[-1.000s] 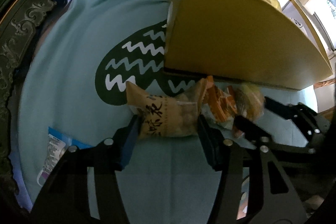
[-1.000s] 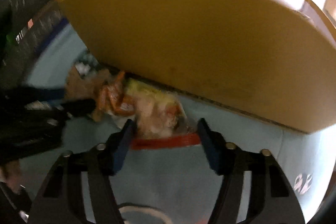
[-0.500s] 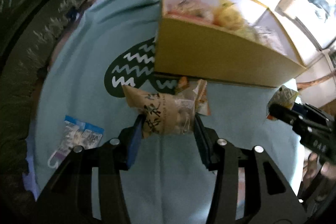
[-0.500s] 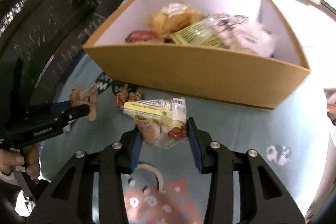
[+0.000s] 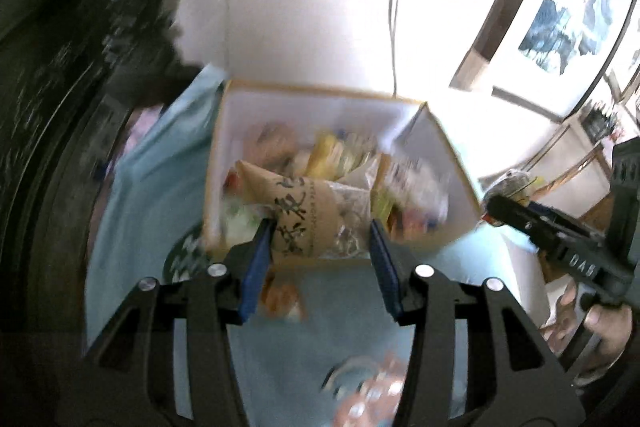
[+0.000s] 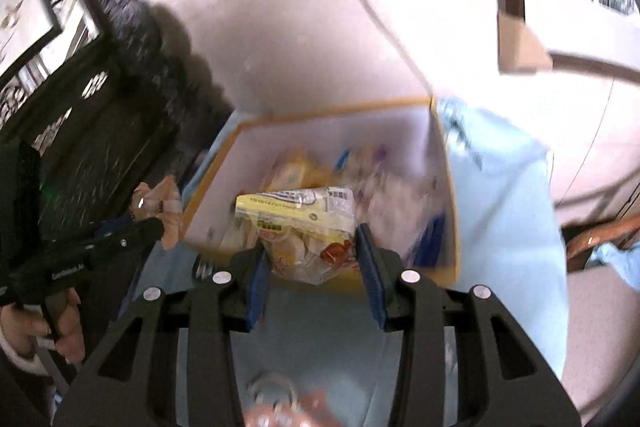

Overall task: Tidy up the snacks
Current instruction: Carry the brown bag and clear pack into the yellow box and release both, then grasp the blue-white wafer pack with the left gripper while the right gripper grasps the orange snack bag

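Teal cloth (image 5: 132,211) under the box (image 5: 452,163), white wall (image 5: 304,7) behind; left gripper (image 5: 322,259) pinches a brown packet (image 5: 304,215), right gripper (image 6: 310,267) a clear bag (image 6: 304,227).

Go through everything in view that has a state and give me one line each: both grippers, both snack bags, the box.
Left gripper: shut on the brown snack bag, jaws just closed in.
Right gripper: shut on the yellow-label snack bag, jaws just closed in.
Brown snack bag: held in the air before the box.
Yellow-label snack bag: held in the air before the box.
Cardboard box: open-topped, already holding snacks.
Orange snack packet: lying on the cloth.
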`<state>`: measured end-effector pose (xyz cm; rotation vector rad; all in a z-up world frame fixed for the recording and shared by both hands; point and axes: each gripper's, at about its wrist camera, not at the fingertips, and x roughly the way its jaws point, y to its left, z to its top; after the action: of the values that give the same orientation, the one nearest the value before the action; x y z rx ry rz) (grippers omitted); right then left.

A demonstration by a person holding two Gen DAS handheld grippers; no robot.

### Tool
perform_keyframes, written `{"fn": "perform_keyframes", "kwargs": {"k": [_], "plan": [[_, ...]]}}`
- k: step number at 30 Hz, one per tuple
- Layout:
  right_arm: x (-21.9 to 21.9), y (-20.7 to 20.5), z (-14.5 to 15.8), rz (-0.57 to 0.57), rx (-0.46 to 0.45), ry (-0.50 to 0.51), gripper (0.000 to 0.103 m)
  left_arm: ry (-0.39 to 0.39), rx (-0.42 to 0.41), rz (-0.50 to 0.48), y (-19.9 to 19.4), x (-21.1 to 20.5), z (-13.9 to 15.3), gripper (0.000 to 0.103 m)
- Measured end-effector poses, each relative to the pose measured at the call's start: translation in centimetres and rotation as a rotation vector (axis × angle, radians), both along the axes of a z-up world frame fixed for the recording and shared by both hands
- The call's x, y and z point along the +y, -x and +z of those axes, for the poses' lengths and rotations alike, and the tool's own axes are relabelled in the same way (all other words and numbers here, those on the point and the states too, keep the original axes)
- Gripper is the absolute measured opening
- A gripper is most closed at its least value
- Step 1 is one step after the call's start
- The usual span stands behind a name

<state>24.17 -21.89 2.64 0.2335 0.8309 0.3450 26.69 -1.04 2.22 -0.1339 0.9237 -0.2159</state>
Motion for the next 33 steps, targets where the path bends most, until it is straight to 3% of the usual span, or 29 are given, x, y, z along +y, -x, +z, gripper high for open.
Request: {"fn": "perform_keyframes", "kwargs": {"k": [4, 5, 6, 7, 9, 12, 15, 19, 24, 29, 33], "plan": [[0.1, -5.0, -0.7, -0.059, 0.028, -0.008, 0.045, 0.029, 0.007, 0.016, -6.1, -1.3, 0.4, 0.054], [0.0, -6.5, -1.6, -0.087, 0.061, -0.017, 0.049, 0.034, 0.013, 0.018, -7.1, -1.3, 0.2, 0.065], [-0.1, -7.4, -2.1, -0.119, 0.086, -0.011, 0.067, 0.029, 0.022, 0.039, -8.2, -1.3, -0.1, 0.08], [-0.3, -8.0, -2.7, -0.159, 0.104, -0.01, 0.075, 0.014, 0.023, 0.06, -8.5, -1.2, -0.3, 0.085], [-0.8, -8.1, -3.3, -0.186, 0.108, -0.028, 0.075, 0.001, 0.012, 0.074, -8.3, -0.8, -0.4, 0.088], [-1.1, -7.2, -4.1, -0.167, 0.108, -0.02, 0.075, -0.022, 0.02, 0.074, -6.5, 0.2, -1.4, 0.091], [-1.3, -5.8, -5.3, -0.148, 0.145, -0.055, 0.075, -0.049, 0.036, 0.133, -4.0, 2.0, -2.6, 0.093], [-1.4, -2.8, -6.1, -0.119, 0.133, -0.1, 0.075, -0.007, 0.127, 0.259, 1.4, 6.0, -6.1, 0.093], [-0.4, 1.1, -6.9, -0.058, 0.12, -0.116, 0.079, -0.062, 0.264, 0.385, 6.7, 9.1, -11.2, 0.093], [2.3, 4.2, -8.4, 0.047, 0.132, -0.037, 0.082, -0.072, 0.328, 0.52, 10.8, 11.7, -14.8, 0.093], [4.9, 5.4, -10.0, 0.126, 0.167, 0.006, 0.082, -0.08, 0.328, 0.532, 11.4, 13.1, -16.3, 0.093]]}}
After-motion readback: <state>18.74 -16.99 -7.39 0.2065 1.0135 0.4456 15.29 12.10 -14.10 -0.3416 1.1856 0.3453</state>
